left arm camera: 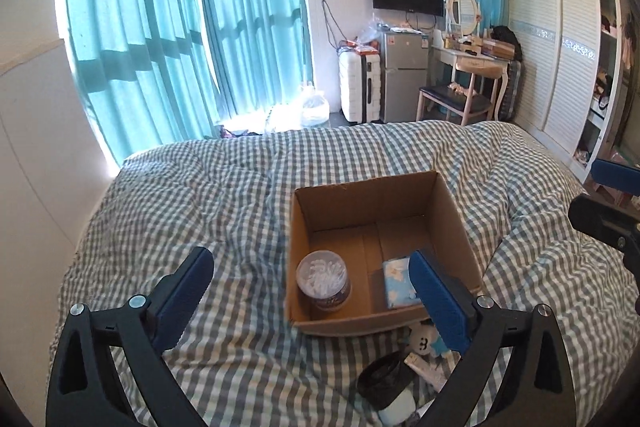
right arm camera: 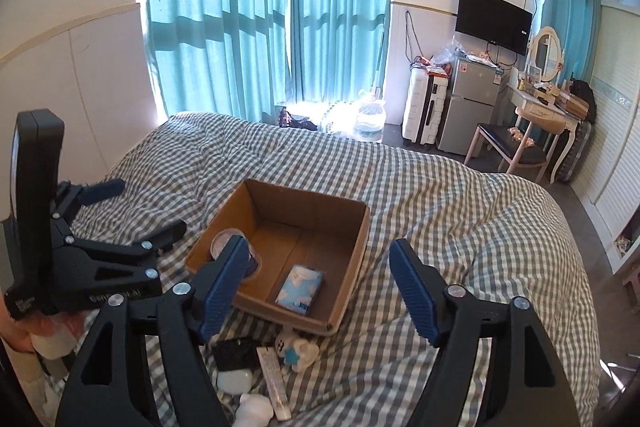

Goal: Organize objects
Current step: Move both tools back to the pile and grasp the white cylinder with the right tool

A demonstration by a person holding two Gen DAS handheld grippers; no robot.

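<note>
A brown cardboard box [left arm camera: 380,251] sits open-topped on a bed covered in a grey-and-white checked quilt [left arm camera: 224,195], and both grippers hang above it with their blue-padded jaws spread wide and nothing between them. From the left wrist view, the left gripper [left arm camera: 310,291] frames the box's near-left part: inside stand a round clear-lidded container of cotton swabs [left arm camera: 323,281] in the near-left corner and a pale blue tissue pack [left arm camera: 398,283] lying flat toward the near-right, partly hidden by the right-hand pad. The right wrist view shows the same tissue pack [right arm camera: 299,285] in full, while the swab container [right arm camera: 226,245] is half covered by a blue pad of the right gripper [right arm camera: 318,289]. That view also takes in the left gripper [right arm camera: 140,211] from the side, to the left of the box, open — and, more clearly than the other camera does, the loose things on the quilt just outside the box's near wall: a small white-and-blue figure [right arm camera: 294,347], a white tube [right arm camera: 274,383], a black pouch [right arm camera: 236,353] and a white rounded item [right arm camera: 235,381]. In the left view only the figure [left arm camera: 424,341], the black pouch [left arm camera: 384,379] and part of the tube show. Teal curtains [right arm camera: 264,15] hang behind the bed.
</note>
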